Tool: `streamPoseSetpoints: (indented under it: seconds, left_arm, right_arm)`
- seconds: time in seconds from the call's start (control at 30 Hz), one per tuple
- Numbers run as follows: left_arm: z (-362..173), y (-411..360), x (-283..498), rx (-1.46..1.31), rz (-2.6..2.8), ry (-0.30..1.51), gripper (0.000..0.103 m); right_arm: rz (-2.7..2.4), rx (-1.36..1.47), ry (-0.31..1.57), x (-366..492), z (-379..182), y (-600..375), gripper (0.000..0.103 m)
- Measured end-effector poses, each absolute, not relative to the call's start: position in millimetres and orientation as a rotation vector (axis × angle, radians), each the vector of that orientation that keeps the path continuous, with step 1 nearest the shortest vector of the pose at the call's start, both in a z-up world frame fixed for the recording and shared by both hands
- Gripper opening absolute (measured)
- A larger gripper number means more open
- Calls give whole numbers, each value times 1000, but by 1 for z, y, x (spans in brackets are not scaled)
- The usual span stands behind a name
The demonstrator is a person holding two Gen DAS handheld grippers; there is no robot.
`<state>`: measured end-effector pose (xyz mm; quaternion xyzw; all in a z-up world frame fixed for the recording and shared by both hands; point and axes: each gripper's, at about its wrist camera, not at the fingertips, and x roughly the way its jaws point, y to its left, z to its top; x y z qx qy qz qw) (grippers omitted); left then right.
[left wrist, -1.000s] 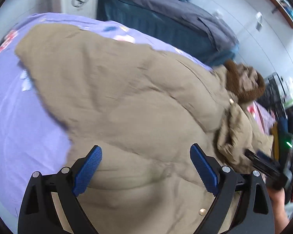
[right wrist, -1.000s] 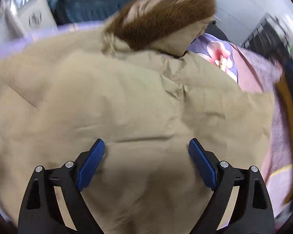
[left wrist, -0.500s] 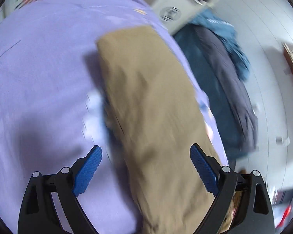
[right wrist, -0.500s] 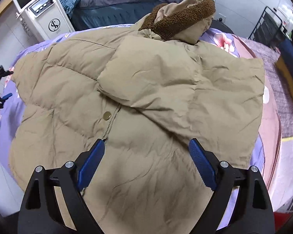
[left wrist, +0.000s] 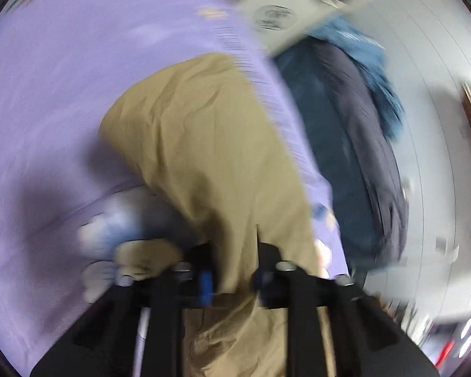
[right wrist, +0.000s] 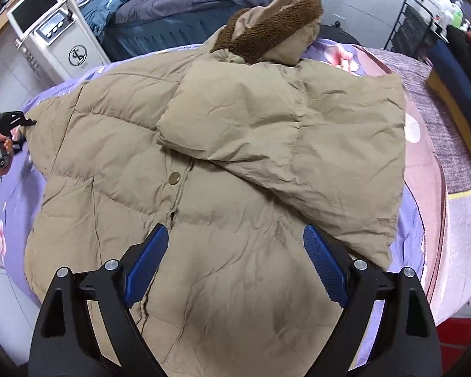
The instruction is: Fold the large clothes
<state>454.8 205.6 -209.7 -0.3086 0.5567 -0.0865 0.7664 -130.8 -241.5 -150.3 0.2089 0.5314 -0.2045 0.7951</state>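
Observation:
A tan puffer coat [right wrist: 235, 144] with a brown fleece-lined hood [right wrist: 267, 34] lies front up on a bed with a purple flowered sheet [right wrist: 12, 207]. One sleeve is folded across the chest [right wrist: 298, 132]. The other sleeve [left wrist: 210, 144] stretches out over the sheet [left wrist: 62, 94]. My left gripper [left wrist: 232, 279] is closing its jaws, with the sleeve's tan fabric filling the gap between the blue pads. In the right wrist view that gripper [right wrist: 9, 122] shows at the sleeve's end, held by a hand. My right gripper [right wrist: 235, 260] hangs open above the coat's lower front, nothing between its fingers.
A white machine with a screen [right wrist: 53, 31] stands beyond the bed's far left corner. A second bed with dark blue and grey bedding [right wrist: 188, 0] lies behind. A black rack [right wrist: 417, 22] is at the back right. A pink blanket [right wrist: 430, 169] covers the bed's right side.
My left gripper swung from the coat's body to the outstretched sleeve, and its jaws came together on the fabric. The right gripper pulled back from the coat and stayed open.

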Motion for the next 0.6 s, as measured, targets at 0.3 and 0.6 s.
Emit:
streamPoseSetpoints:
  seconds: [0.3,0.6]
  left_arm:
    - [-67,-12,327,-169,-842,1018,12]
    - [-155,-158,170,356,-950,1100,17]
  right_arm:
    - [-492,557,1082,-146,-151,-269,87]
    - [-554,630,1072,-172,-156,-297,87]
